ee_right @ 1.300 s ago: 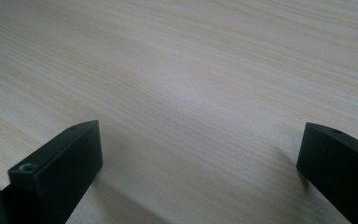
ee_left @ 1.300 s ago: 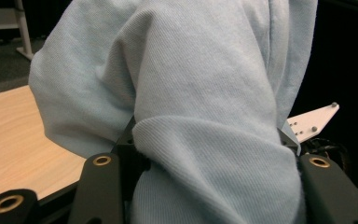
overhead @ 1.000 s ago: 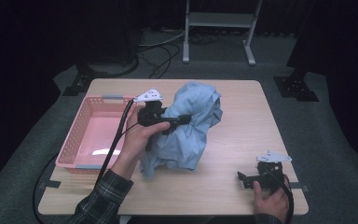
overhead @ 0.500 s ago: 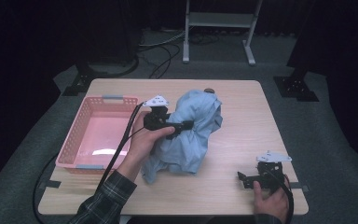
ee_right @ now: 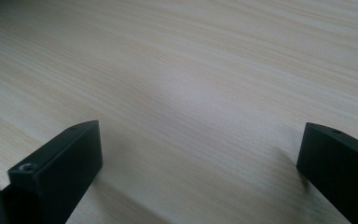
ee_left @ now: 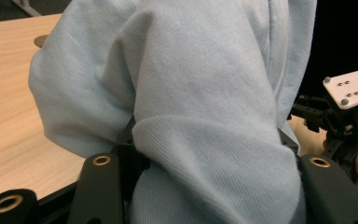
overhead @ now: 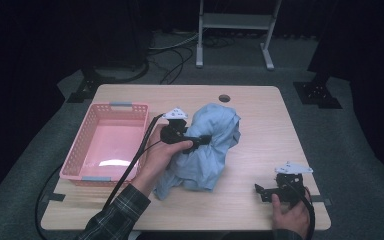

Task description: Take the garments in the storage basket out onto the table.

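My right hand [overhead: 291, 216] rests at the near right edge of the tabletop [overhead: 260, 107]; it holds the right hand-held gripper [overhead: 265, 190] low over the wood, its jaws set wide apart with bare tabletop between them and nothing grasped; in the right gripper view the two black jaws stand at the far sides of the frame over plain wood grain.

Farther in, near the middle of the tabletop, my left hand [overhead: 161, 155] holds the left hand-held gripper [overhead: 202, 140]; its jaws point to my right and are buried in the light blue cloth [overhead: 210, 150]; in the left gripper view the cloth [ee_left: 205, 107] bulges up between the jaws and hides their tips, so I cannot tell how far they are closed.

The cloth is bunched in a tall heap; its lower folds rest on the tabletop, its upper part rises beside the left hand-held gripper.

To the left of the cloth, the pink basket [overhead: 80, 150] sits on the tabletop near the left edge; a black cable [overhead: 135, 160] runs along its right wall.

Beyond the tabletop, a grey metal stand [overhead: 235, 20] is on the dark floor.
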Motion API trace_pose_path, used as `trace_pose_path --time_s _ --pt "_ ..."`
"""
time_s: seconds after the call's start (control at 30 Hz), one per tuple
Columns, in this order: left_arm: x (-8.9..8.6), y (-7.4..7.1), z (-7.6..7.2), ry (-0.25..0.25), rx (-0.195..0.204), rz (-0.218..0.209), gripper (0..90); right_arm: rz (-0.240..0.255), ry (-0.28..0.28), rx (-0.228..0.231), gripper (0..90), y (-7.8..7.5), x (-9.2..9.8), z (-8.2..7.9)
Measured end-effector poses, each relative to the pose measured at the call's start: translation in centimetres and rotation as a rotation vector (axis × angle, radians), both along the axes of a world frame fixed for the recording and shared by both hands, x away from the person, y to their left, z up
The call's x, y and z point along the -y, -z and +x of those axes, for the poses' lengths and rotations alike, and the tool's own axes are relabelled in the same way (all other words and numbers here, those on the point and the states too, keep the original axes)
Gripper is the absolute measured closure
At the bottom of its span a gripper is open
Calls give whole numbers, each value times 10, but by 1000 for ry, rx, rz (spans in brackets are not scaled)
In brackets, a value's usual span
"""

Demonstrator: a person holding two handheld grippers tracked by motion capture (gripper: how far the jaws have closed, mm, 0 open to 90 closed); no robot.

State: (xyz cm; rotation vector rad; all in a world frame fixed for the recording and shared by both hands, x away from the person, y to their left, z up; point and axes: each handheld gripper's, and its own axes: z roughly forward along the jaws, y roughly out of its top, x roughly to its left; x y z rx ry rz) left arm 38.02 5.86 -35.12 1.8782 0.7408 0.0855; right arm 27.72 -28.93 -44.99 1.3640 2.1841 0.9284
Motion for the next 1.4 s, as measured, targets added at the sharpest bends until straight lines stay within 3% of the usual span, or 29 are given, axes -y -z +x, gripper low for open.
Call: trace_pose_path --time_s 0.43,0.87,1.4 --pt "7 23 5 -13 -45 31 467 0 0 -1 0 0 0 0" --pt "14 42 11 -57 -44 66 465 -1 0 0 0 0 0 0" --pt "21 62 16 -51 -82 120 459 0 0 -1 0 0 0 0"
